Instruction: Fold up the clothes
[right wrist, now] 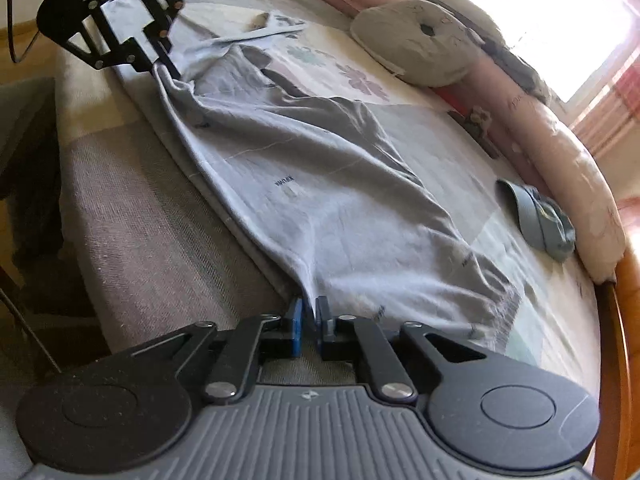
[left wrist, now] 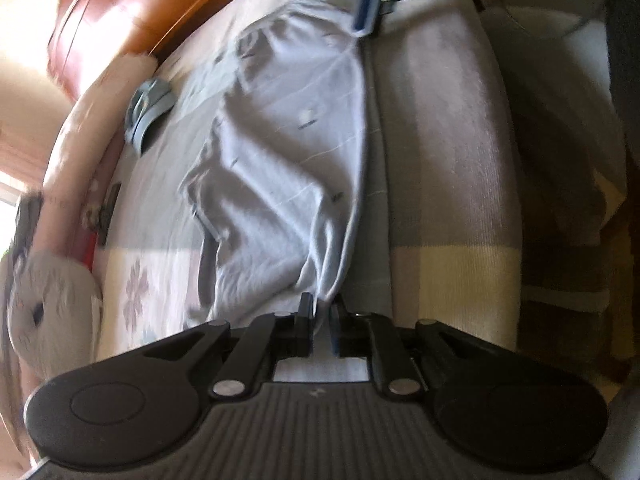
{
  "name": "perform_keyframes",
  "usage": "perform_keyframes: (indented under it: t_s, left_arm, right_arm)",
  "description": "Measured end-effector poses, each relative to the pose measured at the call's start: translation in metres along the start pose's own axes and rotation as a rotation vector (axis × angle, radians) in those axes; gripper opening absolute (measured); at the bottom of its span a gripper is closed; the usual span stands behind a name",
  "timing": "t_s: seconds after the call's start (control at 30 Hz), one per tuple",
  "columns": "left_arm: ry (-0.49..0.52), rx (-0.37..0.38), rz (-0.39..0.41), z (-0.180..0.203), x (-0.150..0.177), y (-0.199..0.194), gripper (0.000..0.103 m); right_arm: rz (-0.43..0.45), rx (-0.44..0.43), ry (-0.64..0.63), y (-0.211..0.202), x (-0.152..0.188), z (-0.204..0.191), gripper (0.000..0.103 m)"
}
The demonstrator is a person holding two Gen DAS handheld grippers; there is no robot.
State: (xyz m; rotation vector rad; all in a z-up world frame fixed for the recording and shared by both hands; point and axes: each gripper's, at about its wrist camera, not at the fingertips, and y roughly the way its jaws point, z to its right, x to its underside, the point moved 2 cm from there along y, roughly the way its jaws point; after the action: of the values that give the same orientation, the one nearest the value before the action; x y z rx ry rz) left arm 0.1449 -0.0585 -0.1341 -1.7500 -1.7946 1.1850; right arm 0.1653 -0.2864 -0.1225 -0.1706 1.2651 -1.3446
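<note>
We hold the shirt (right wrist: 320, 184) stretched lengthwise (along the bed's near edge) between the left gripper (left wrist: 320, 308) and the right gripper (right wrist: 310, 312), each clamped on one end of its hem.

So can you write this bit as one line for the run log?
stage: fold clothes | left gripper: pinching grey shirt edge | right gripper: pinching same edge | shirt: spread on bed
</note>
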Motion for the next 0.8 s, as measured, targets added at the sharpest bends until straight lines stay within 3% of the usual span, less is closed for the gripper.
perform_keyframes:
  t_s: [0.13,0.27,0.37,0.47,0.67,0.73,0.77,0.8]
  left_arm:
    - [-0.084,0.006,-0.033,-0.013,0.017,-0.015,0.012]
    - [-0.195,-0.057,-0.037,-0.039,0.026,-0.025,0.012]
    - [-0.312,-0.092,0.032,-0.061,0.017,-0.025,0.013]
    - [-0.429,-0.076,0.111,-0.075,-0.001,-0.013,0.020]
    - [-0.607,0.029,0.214,-0.077,-0.035,0.025,0.020]
    - [-0.631,0.047,0.211,-0.075,-0.042,0.038,0.020]
    - [-0.635,0.046,0.202,-0.074,-0.044,0.044,0.020]
    - [-0.638,0.044,0.194,-0.072,-0.046,0.049,0.021]
  right_arm:
    - [0.015,0.012,0.181,-0.016,0.017,0.017,0.016]
    - [0.072,0.035,0.492,-0.031,0.043,0.053,0.024]
    - [0.143,0.018,0.755,-0.028,0.064,0.078,0.025]
    - [0.213,-0.007,1.007,-0.020,0.084,0.101,0.026]
    - [0.253,0.029,1.194,0.008,0.094,0.104,0.028]
    - [0.278,0.054,1.233,0.012,0.097,0.106,0.021]
    - [0.281,0.074,1.248,0.013,0.099,0.108,0.005]
    - [0.279,0.097,1.261,0.013,0.100,0.112,0.003]
